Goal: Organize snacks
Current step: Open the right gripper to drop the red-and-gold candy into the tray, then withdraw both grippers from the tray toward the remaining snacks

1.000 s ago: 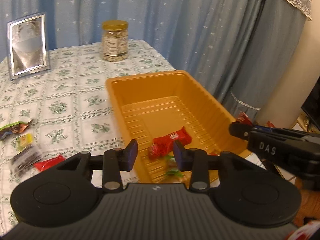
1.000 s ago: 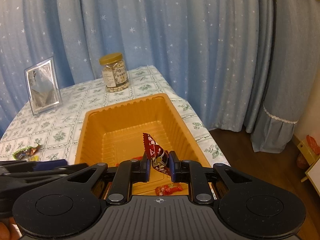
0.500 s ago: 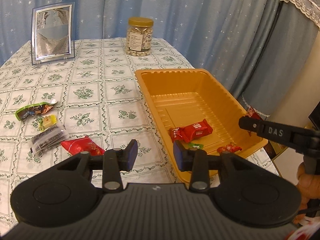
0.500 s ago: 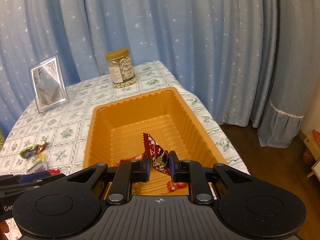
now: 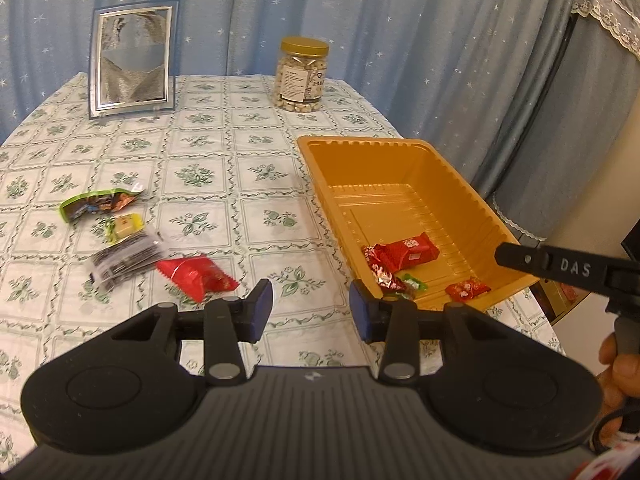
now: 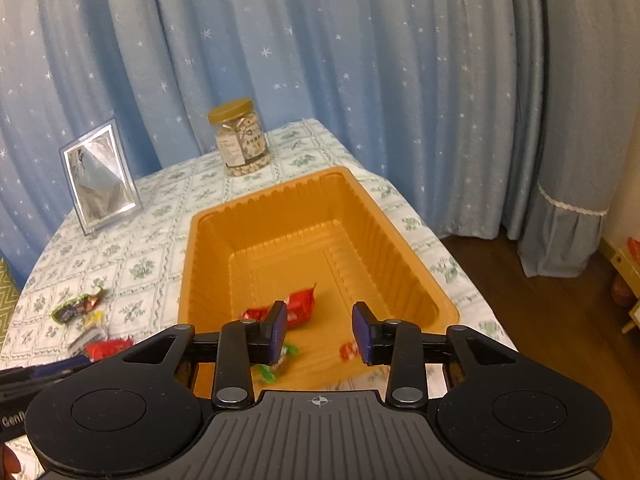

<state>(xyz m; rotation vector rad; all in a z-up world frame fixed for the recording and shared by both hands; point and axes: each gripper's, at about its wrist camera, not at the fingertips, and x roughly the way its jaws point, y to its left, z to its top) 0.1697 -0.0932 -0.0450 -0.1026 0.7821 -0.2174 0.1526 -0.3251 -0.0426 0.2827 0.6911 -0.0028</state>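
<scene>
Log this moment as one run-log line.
left gripper: open, empty | right gripper: open, empty, over orange tray | tray: several wrapped snacks | tablecloth: four snacks loose

The orange plastic tray [image 5: 436,176] sits on the bench's [image 5: 240,184] right side, wrapped snacks [image 5: 404,254] inside. Loose wrapped snacks [image 5: 196,276] lie left of it; the gold-lidded glass jar [image 5: 301,74] stands behind.

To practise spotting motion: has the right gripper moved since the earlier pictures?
Yes. The right gripper has opened and dropped its dark red wrapper, and it has pulled back and up from the orange tray, which now sits farther ahead.
</scene>
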